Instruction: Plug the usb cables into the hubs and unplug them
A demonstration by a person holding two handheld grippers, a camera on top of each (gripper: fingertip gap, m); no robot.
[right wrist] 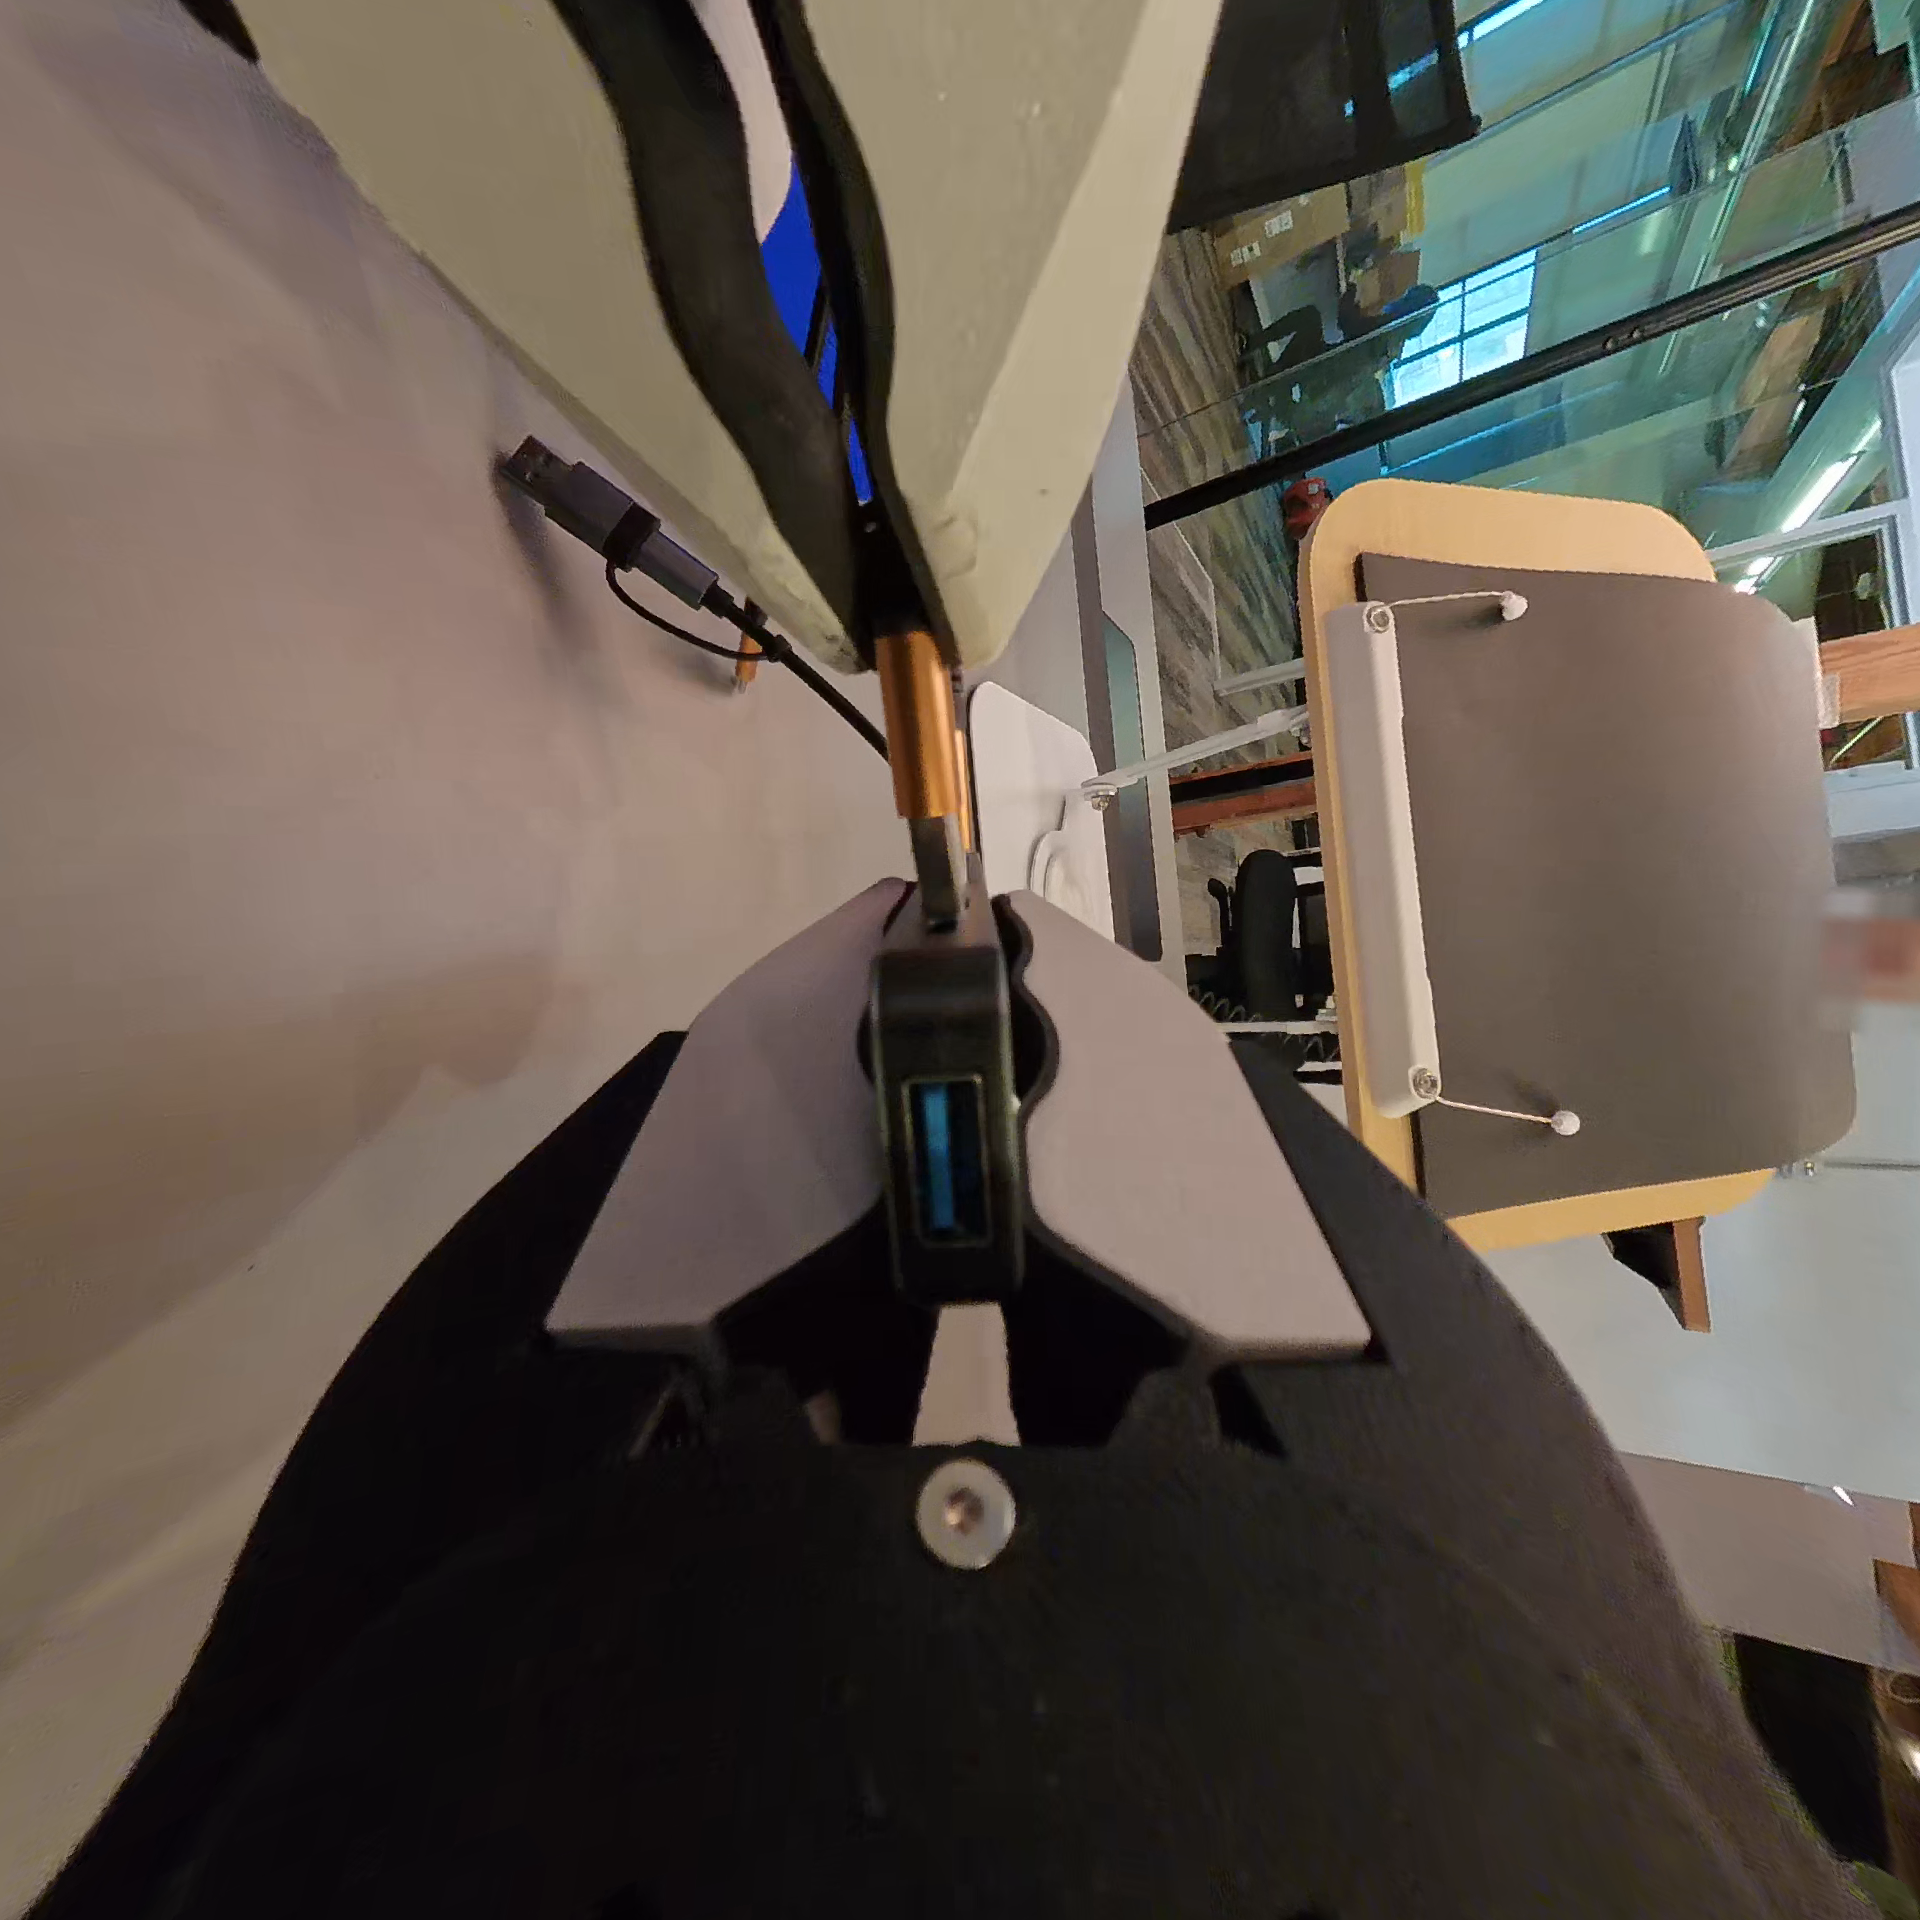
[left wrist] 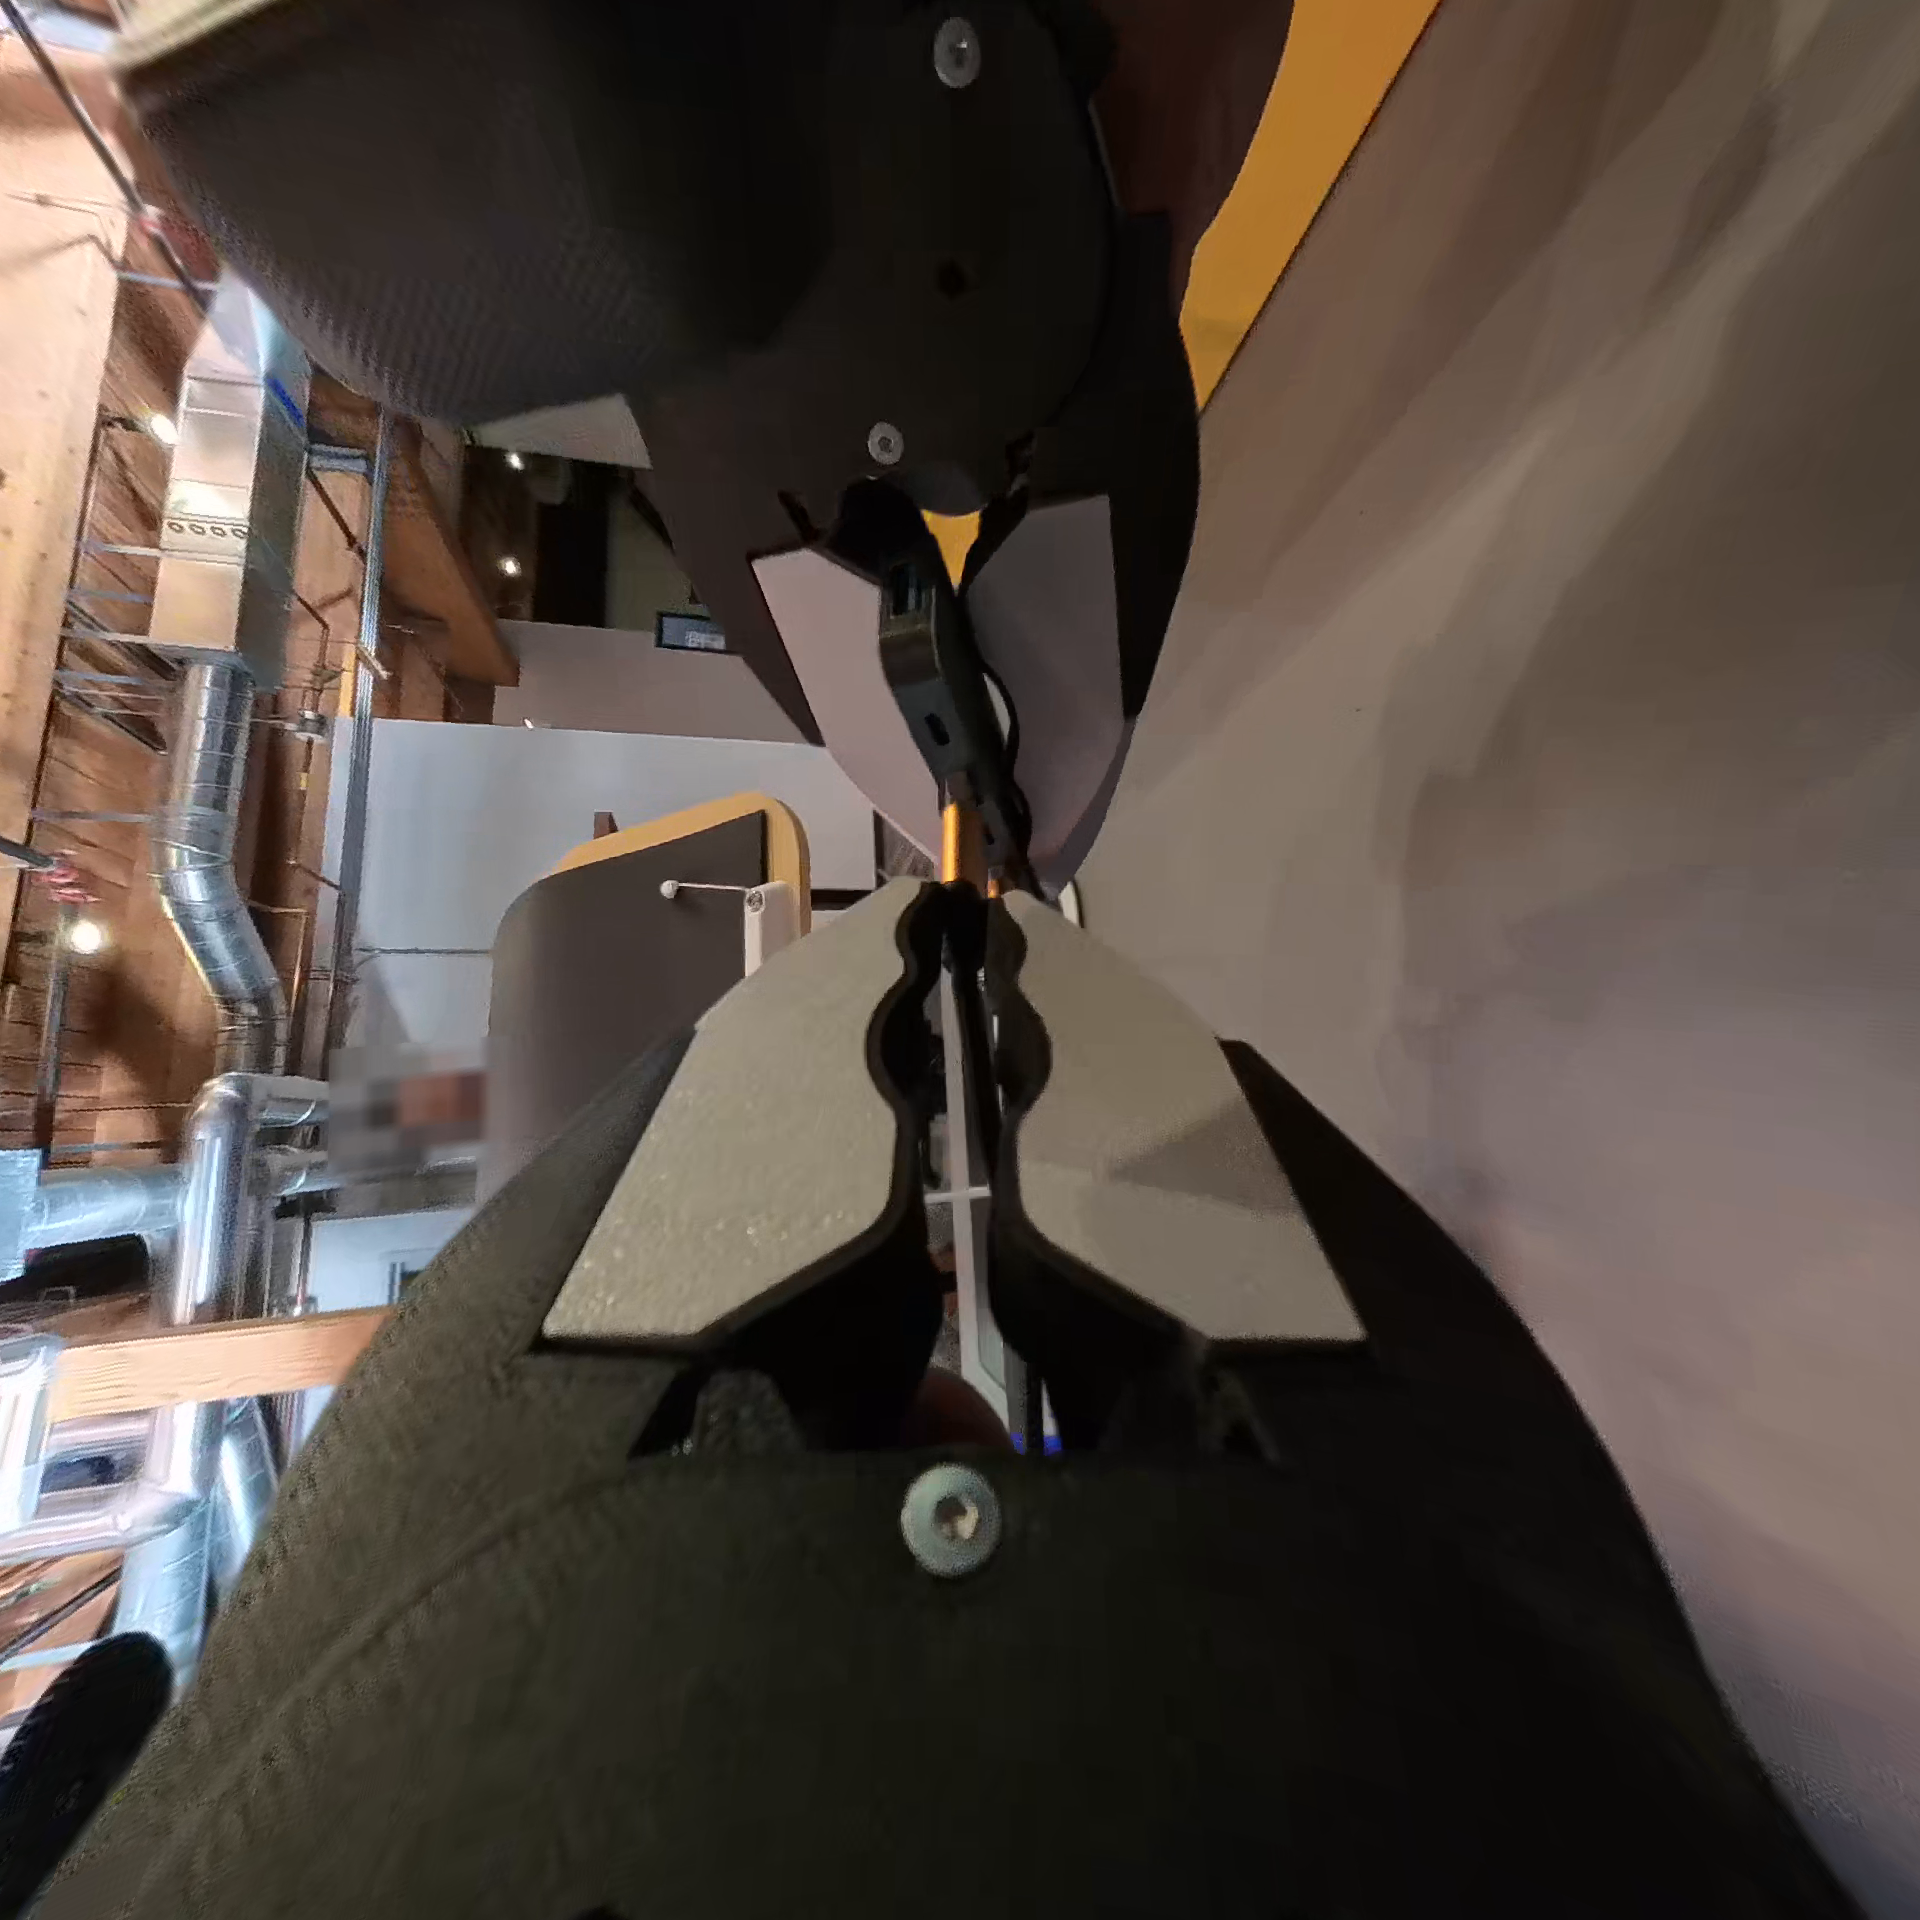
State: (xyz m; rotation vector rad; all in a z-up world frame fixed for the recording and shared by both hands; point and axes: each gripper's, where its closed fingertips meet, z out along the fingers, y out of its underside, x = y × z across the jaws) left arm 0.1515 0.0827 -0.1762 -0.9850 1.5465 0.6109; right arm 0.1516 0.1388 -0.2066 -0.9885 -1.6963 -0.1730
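In the right wrist view my right gripper [right wrist: 945, 909] is shut on a small black USB hub [right wrist: 940, 997] whose blue port [right wrist: 945, 1153] faces the camera. My left gripper [right wrist: 899, 634] comes in from the top, shut on an orange USB plug [right wrist: 916, 727]. The plug's metal tip [right wrist: 940, 868] meets the hub's far end, and part of the metal still shows. In the left wrist view my left gripper [left wrist: 961, 904] is shut on the orange plug [left wrist: 954, 842], with the hub [left wrist: 920, 665] beyond it between the right gripper's fingers [left wrist: 831, 665].
A grey USB adapter with a thin black cable [right wrist: 603, 520] lies on the pale table [right wrist: 260, 831] to the left of the grippers. A dark panel on a wood-edged board [right wrist: 1558, 831] and a white object [right wrist: 1029, 790] stand behind. My right fingertips sit around 7 centimetres from my left ones.
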